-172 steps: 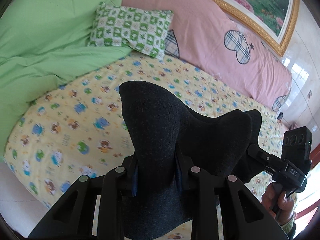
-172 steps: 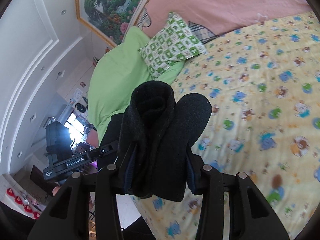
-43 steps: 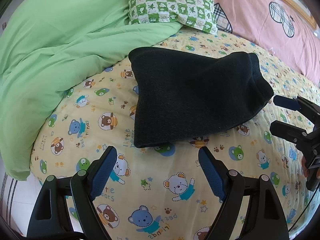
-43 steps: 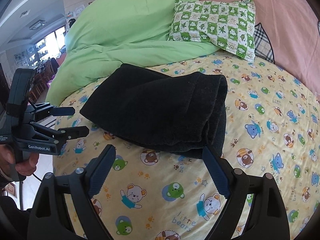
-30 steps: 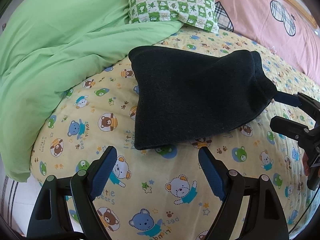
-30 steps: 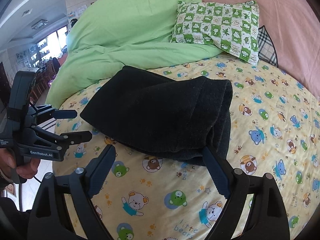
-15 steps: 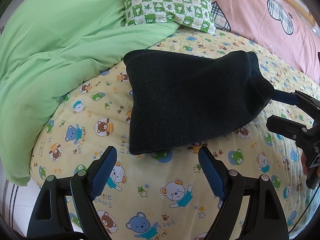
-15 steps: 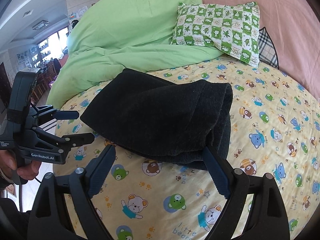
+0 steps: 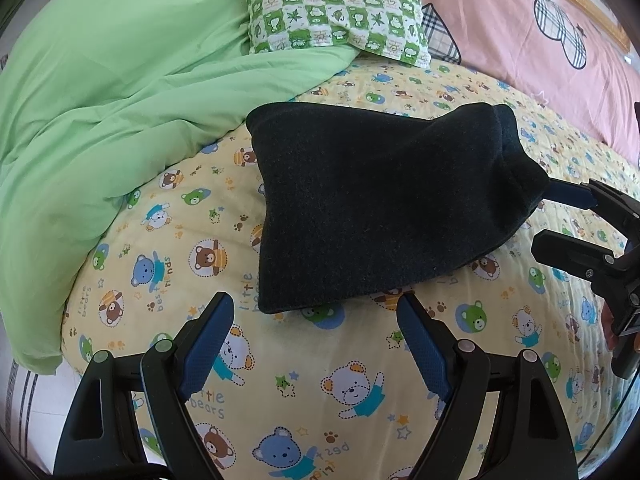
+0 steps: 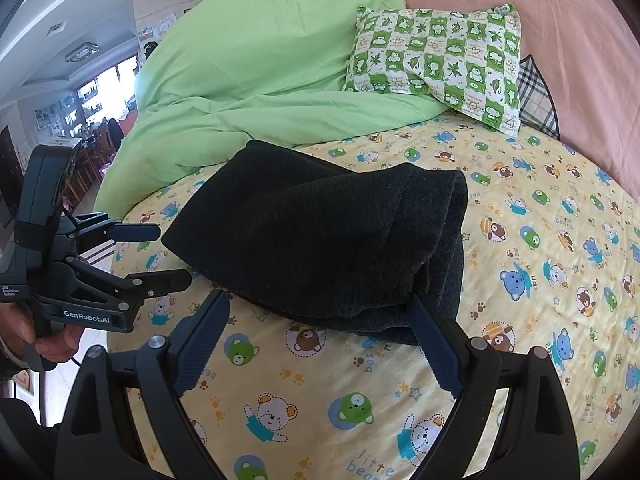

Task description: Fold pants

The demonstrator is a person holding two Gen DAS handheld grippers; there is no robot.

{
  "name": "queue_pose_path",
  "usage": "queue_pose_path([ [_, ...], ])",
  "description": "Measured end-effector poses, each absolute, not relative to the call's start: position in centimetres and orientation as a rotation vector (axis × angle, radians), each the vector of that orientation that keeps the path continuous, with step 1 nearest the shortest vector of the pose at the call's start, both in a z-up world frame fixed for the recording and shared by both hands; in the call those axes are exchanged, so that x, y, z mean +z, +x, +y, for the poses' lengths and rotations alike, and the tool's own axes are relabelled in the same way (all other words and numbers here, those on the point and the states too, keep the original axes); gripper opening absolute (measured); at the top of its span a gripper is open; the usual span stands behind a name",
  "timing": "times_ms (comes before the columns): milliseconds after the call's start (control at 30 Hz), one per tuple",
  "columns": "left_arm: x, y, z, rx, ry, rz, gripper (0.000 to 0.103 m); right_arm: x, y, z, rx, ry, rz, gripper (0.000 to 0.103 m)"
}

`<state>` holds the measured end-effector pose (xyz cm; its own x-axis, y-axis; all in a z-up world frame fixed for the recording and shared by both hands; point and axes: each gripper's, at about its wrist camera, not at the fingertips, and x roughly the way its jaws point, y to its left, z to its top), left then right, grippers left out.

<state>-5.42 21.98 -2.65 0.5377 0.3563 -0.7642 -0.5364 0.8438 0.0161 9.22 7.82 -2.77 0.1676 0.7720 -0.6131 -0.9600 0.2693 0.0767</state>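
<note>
1. Now, your pants (image 9: 372, 208) lie folded into a thick dark bundle on the bear-print sheet (image 9: 352, 392) of the bed, just beside the green duvet (image 9: 120, 80) and short of the checked pillow (image 9: 336, 12).
2. Your left claw (image 9: 312, 340) is spread wide with nothing in it, hovering just short of the bundle's near edge; your right claw (image 10: 320, 332) is equally wide and empty, its tips at the bundle's stacked end (one tip may touch the cloth, though I cannot tell for certain).
3. Expect the fabric to behave as soft, fleecy and fairly thick: light to lift, not fragile, and unlikely to slip from ribbed pads (image 9: 208, 336). It will sag and spring open wherever it is unsupported.
4. The right wrist view shows several layers stacked at the rounded end, so the fold looks close to finished, in my judgement.
5. If you fold again, take hold at the two corners of one short edge, pinching all layers together (a grip on the top layer alone would likely peel the stack apart).
6. Carry both corners level and lay them down flat, since the mattress gives underneath.
</note>
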Motion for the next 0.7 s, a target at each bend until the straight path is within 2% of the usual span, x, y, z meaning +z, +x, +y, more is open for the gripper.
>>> queue_pose_path([
  [700, -1.83, -5.19, 22.37, 0.560, -0.228, 0.814, 0.084, -2.15, 9.42, 8.25, 1.274, -0.347, 0.592, 0.091],
])
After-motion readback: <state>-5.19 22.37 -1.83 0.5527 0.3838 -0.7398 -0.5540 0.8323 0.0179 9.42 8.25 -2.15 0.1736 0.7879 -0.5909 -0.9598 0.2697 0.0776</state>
